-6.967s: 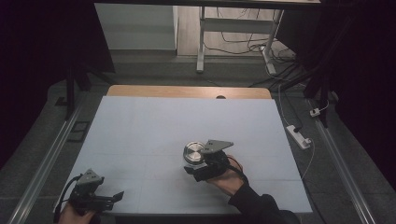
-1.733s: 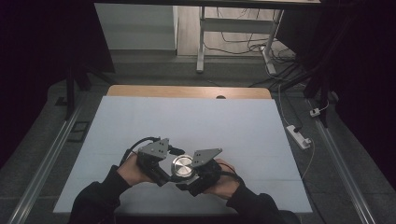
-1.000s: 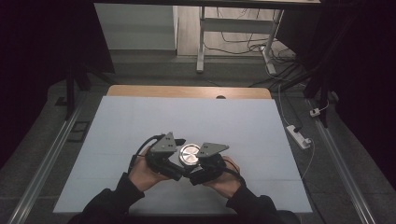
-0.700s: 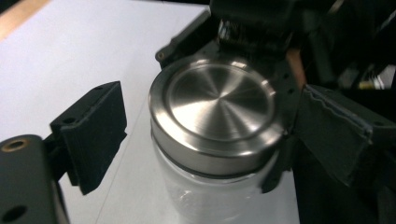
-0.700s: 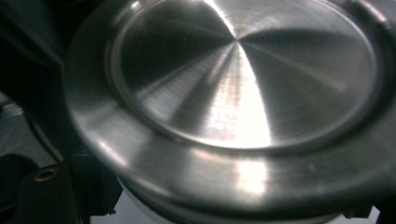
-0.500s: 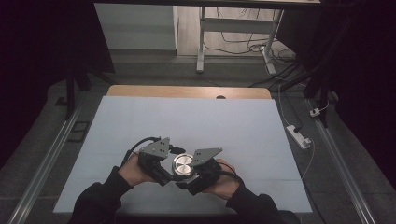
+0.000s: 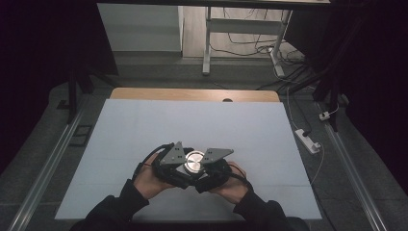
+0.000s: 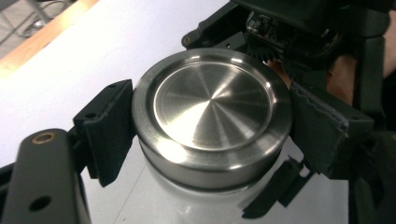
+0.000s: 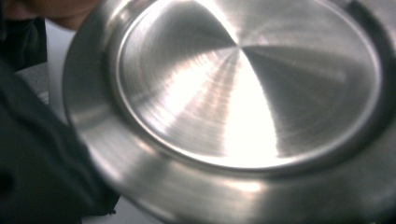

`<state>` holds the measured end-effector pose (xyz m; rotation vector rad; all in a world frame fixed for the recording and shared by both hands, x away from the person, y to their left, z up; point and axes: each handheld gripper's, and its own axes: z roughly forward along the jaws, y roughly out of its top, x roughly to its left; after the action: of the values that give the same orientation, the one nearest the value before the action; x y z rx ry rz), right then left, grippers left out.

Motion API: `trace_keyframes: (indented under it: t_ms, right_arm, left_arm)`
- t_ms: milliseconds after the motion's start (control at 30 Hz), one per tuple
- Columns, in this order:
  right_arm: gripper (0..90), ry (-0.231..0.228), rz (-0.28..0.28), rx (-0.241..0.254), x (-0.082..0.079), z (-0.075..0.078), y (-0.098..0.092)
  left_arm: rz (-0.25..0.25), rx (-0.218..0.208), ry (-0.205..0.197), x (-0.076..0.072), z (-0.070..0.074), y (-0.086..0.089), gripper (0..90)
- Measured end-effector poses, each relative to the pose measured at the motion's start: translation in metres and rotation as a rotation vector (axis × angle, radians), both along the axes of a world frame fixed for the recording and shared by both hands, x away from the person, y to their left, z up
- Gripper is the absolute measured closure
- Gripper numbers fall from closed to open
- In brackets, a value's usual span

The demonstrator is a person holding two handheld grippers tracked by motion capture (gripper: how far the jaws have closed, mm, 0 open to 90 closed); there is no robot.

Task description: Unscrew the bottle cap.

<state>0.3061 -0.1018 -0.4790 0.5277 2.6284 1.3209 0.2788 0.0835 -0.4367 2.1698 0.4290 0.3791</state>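
A round brushed-steel tin with a lipped lid is held just above the white table sheet, near its front middle. My left gripper comes in from the left. In the left gripper view its two black pads press on opposite sides of the tin's lid; the jaws have just been closing onto it. My right gripper meets the tin from the right. Its own view looks straight onto the lid from very close, and its jaws are hidden there.
A wooden strip borders the table's far side. A white power strip lies on the floor at the right, with cables and a metal frame behind the table. Bare white sheet lies on all sides of the hands.
Seven seconds ago the left gripper rested at the table's front left corner; it is now at the tin. In the last half second the left hand shifted back right, toward the right gripper.
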Motion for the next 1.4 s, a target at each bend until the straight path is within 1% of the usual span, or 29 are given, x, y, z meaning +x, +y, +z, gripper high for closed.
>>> trace_keyframes:
  t_ms: [33, 67, 133, 167, 233, 267, 333, 400, 433, 467, 500, 567, 633, 733, 767, 800, 833, 900, 1033, 1067, 1133, 1167, 1200, 1233, 1267, 1300, 1333, 1367, 1400]
  right_arm:
    - [14.9, 0.001, 0.001, 0.006, 0.0, 0.0, 0.0]
    - [14.9, -0.002, 0.006, 0.011, -0.001, 0.001, -0.001]
    - [14.9, 0.0, 0.016, 0.023, -0.002, 0.004, 0.0]
    - [14.9, -0.001, 0.023, 0.029, -0.003, 0.005, 0.0]
    - [14.9, 0.004, 0.038, 0.033, -0.004, 0.005, 0.0]
    - [14.9, 0.005, 0.046, 0.031, -0.005, 0.005, 0.0]
    - [14.9, 0.005, 0.061, 0.03, -0.006, 0.003, 0.001]
    - [14.9, 0.011, 0.075, 0.032, -0.006, 0.003, 0.002]
    - [14.9, 0.009, 0.081, 0.032, -0.007, 0.003, 0.003]
    - [14.9, 0.008, 0.086, 0.03, -0.007, 0.003, 0.004]
    - [14.9, 0.012, 0.09, 0.031, -0.008, 0.003, 0.004]
    - [14.9, 0.016, 0.1, 0.032, -0.008, 0.003, 0.005]
    - [14.9, 0.014, 0.103, 0.027, -0.009, 0.002, 0.006]
    - [14.9, 0.019, 0.1, 0.024, -0.009, 0.002, 0.005]
    - [14.9, 0.017, 0.097, 0.023, -0.009, 0.002, 0.005]
    - [14.9, 0.014, 0.091, 0.024, -0.009, 0.002, 0.005]
    - [14.9, 0.007, 0.087, 0.022, -0.007, 0.002, 0.004]
    - [14.9, 0.007, 0.061, 0.023, -0.006, 0.001, 0.003]
    - [14.9, 0.005, 0.003, 0.017, -0.002, 0.0, 0.0]
    - [14.9, 0.005, 0.003, 0.017, -0.002, 0.0, 0.0]
    - [14.9, 0.005, -0.025, 0.019, 0.0, 0.0, -0.002]
    - [14.9, 0.005, -0.025, 0.019, 0.0, 0.0, -0.002]
    - [14.9, 0.005, -0.025, 0.028, 0.0, 0.001, -0.002]
    - [14.9, 0.005, -0.025, 0.028, 0.0, 0.001, -0.002]
    - [14.9, 0.007, -0.013, 0.044, -0.001, 0.003, -0.002]
    - [14.9, 0.007, -0.013, 0.044, -0.001, 0.003, -0.002]
    - [14.9, 0.013, 0.014, 0.053, -0.002, 0.004, -0.002]
    - [14.9, 0.013, 0.014, 0.053, -0.002, 0.004, -0.002]
    - [14.9, 0.023, 0.045, 0.061, -0.003, 0.004, -0.002]
  left_arm:
    - [-0.011, -0.001, -0.001, 0.0, 0.001, 0.0, 18.1]
    - [-0.031, -0.022, 0.009, 0.001, 0.002, 0.003, 15.9]
    - [-0.079, -0.09, 0.043, 0.004, 0.005, 0.011, 10.8]
    - [-0.104, -0.116, 0.059, 0.006, 0.008, 0.016, 9.2]
    - [-0.136, -0.151, 0.089, 0.009, 0.011, 0.025, 4.1]
    - [-0.154, -0.16, 0.103, 0.01, 0.012, 0.029, 2.5]
    - [-0.216, -0.163, 0.129, 0.013, 0.011, 0.035, 2.9]
    - [-0.243, -0.122, 0.134, 0.015, 0.006, 0.038, 4.8]
    - [-0.248, -0.087, 0.13, 0.016, 0.004, 0.037, 5.4]
    - [-0.248, -0.087, 0.13, 0.016, 0.004, 0.037, 5.8]
    - [-0.238, -0.041, 0.118, 0.016, -0.001, 0.034, 6.2]
    - [-0.247, -0.033, 0.111, 0.016, -0.004, 0.032, 9.2]
    - [-0.257, -0.04, 0.103, 0.015, -0.005, 0.031, 18.8]
    - [-0.245, -0.038, 0.08, 0.014, -0.004, 0.031, 19.3]
    - [-0.245, -0.038, 0.08, 0.014, -0.004, 0.031, 19.6]
    - [-0.218, -0.053, 0.081, 0.013, -0.003, 0.03, 19.9]
    - [-0.202, -0.056, 0.082, 0.013, -0.002, 0.029, 20.3]
    - [-0.146, -0.081, 0.084, 0.011, -0.001, 0.025, 20.9]
    - [-0.001, -0.066, 0.063, 0.003, -0.001, 0.009, 20.9]
    - [-0.001, -0.066, 0.063, 0.003, -0.001, 0.009, 20.8]
    - [0.055, -0.067, 0.048, -0.001, -0.001, 0.002, 20.7]
    - [0.055, -0.067, 0.048, -0.001, -0.001, 0.002, 20.2]
    - [0.011, -0.092, 0.063, 0.001, 0.001, 0.005, 17.8]
    - [0.011, -0.092, 0.063, 0.001, 0.001, 0.005, 14.4]
    - [-0.047, -0.14, 0.1, 0.005, 0.005, 0.012, 11.0]
    - [-0.047, -0.14, 0.1, 0.005, 0.005, 0.012, 8.5]
    - [-0.099, -0.168, 0.114, 0.009, 0.007, 0.02, 7.2]
    - [-0.099, -0.168, 0.114, 0.009, 0.007, 0.02, 7.3]
    - [-0.127, -0.17, 0.109, 0.01, 0.008, 0.024, 8.2]
